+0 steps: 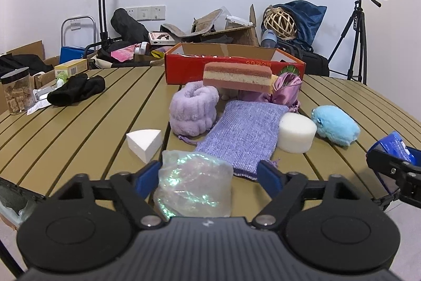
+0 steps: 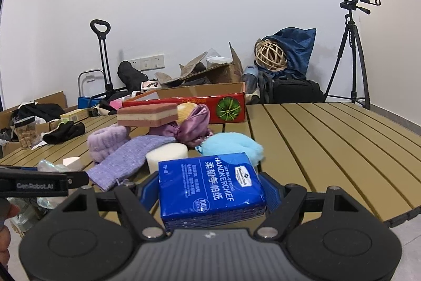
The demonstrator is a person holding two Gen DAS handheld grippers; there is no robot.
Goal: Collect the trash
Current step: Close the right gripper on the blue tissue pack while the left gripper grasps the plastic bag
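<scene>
A crumpled clear iridescent plastic bag (image 1: 193, 186) lies at the near edge of the slatted table (image 1: 105, 107), between the fingers of my left gripper (image 1: 208, 173). The left blue pad (image 1: 147, 177) is at the bag's side, and a gap shows between the bag and the right pad, so the jaws stand open around it. My right gripper (image 2: 210, 188) is shut on a blue handkerchief pack (image 2: 210, 188), held above the table's near edge. The left wrist view shows that pack (image 1: 397, 146) at the far right. The left gripper (image 2: 39, 181) enters the right wrist view from the left.
On the table lie a white foam wedge (image 1: 144, 141), a lilac fluffy band (image 1: 193, 109), a purple knitted cloth (image 1: 242, 133), a white foam cylinder (image 1: 297, 132), a blue plush (image 1: 335, 125) and a striped sponge (image 1: 236, 77). A red cardboard box (image 1: 231, 65) stands behind. A jar (image 1: 17, 91) stands far left.
</scene>
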